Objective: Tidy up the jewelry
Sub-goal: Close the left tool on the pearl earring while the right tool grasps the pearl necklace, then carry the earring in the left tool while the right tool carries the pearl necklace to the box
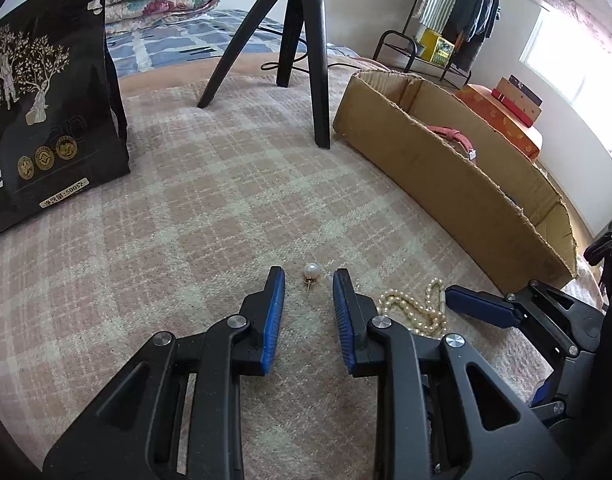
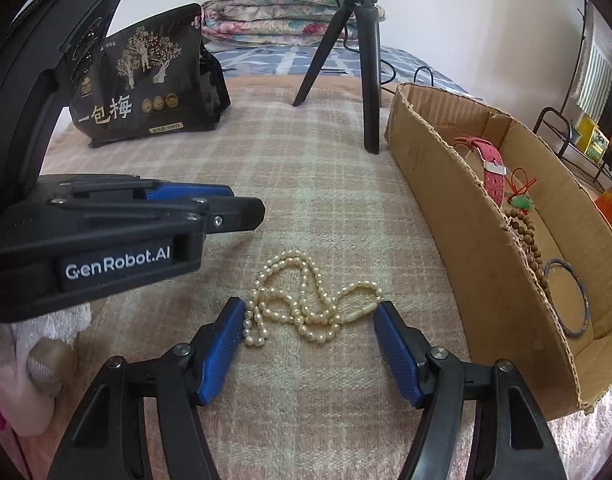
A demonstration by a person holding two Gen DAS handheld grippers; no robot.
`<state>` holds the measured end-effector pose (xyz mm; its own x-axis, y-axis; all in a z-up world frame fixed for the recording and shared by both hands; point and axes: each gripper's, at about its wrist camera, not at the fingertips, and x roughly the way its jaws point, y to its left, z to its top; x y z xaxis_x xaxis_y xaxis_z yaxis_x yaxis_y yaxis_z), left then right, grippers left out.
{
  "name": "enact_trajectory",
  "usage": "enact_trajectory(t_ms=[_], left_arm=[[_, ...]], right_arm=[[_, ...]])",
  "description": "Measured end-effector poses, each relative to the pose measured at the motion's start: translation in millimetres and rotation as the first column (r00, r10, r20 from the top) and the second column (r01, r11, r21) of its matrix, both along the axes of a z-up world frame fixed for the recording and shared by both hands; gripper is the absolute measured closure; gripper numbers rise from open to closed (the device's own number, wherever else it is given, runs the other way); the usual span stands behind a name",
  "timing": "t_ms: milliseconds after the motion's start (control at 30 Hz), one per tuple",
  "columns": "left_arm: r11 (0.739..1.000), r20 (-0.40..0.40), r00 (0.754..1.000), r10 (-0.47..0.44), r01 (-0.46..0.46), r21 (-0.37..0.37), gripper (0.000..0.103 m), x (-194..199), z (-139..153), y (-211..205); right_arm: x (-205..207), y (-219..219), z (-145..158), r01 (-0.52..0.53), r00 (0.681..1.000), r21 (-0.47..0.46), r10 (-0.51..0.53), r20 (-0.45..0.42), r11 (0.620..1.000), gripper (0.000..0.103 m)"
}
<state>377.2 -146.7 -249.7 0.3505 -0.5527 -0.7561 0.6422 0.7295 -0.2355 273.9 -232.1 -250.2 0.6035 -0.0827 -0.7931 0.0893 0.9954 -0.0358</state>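
Note:
A pearl stud earring (image 1: 311,270) with a gold post lies on the pink checked blanket (image 1: 209,216). My left gripper (image 1: 309,284) is low over it, its blue pads narrowly apart on either side of the stud without touching it. A pearl necklace (image 2: 306,306) lies coiled just to the right. My right gripper (image 2: 310,311) straddles it, open, fingertips at the coil's two ends and the strand slack between them. In the right wrist view the left gripper (image 2: 241,212) shows side-on at the left. A cardboard box (image 2: 466,220) stands right of both.
The box holds a pink watch strap (image 2: 494,168), wooden beads (image 2: 526,236), a dark bangle (image 2: 566,300) and a green pendant on red cord. A black snack bag (image 1: 45,120) stands at the far left, a tripod (image 1: 301,48) behind. A person's hand (image 2: 45,356) is lower left.

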Motion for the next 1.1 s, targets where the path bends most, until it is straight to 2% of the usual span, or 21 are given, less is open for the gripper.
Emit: enact_trajectory(t_ms=[33,133,267,467,567,800,933,1100], left_arm=[[1.000,0.000,1.000,-0.002,0.002,0.004,0.085,0,-1,-1],[1.000,-0.003,1.000,-0.009,0.009,-0.001,0.086,2,-1,-3],[1.000,-0.005,1.000,-0.007,0.007,0.017,0.096,5,-3,-7],[1.000,-0.001,1.000,0.021,-0.021,0.022,0.096,6,-4,-6],[0.999,-0.004,0.999,0.043,-0.043,0.017,0.097,9,-4,-3],[0.997,-0.011,0.997,0.082,-0.082,0.012,0.097,10,-1,4],[0.994,-0.016,0.994,0.106,-0.106,0.005,0.097,10,1,10],[0.990,-0.016,0.990,0.143,-0.143,0.001,0.097,6,7,23]], right_arm=[[0,0,0,0.000,1.000,0.003,0.000,0.003,1.000,0.039],[0,0,0,0.004,1.000,0.002,-0.004,0.008,1.000,0.047],[2,-3,0,0.011,1.000,0.018,-0.011,0.008,1.000,0.049],[8,-2,-1,0.022,1.000,0.013,-0.022,0.012,1.000,0.051],[9,-2,-1,0.020,1.000,0.021,-0.020,0.019,1.000,0.057],[9,-4,-1,-0.013,0.999,0.079,0.010,0.037,0.997,0.087],[9,-8,0,-0.025,0.999,0.124,0.019,0.047,0.992,0.093],[6,-10,2,-0.044,0.998,0.151,0.036,0.054,0.988,0.093]])
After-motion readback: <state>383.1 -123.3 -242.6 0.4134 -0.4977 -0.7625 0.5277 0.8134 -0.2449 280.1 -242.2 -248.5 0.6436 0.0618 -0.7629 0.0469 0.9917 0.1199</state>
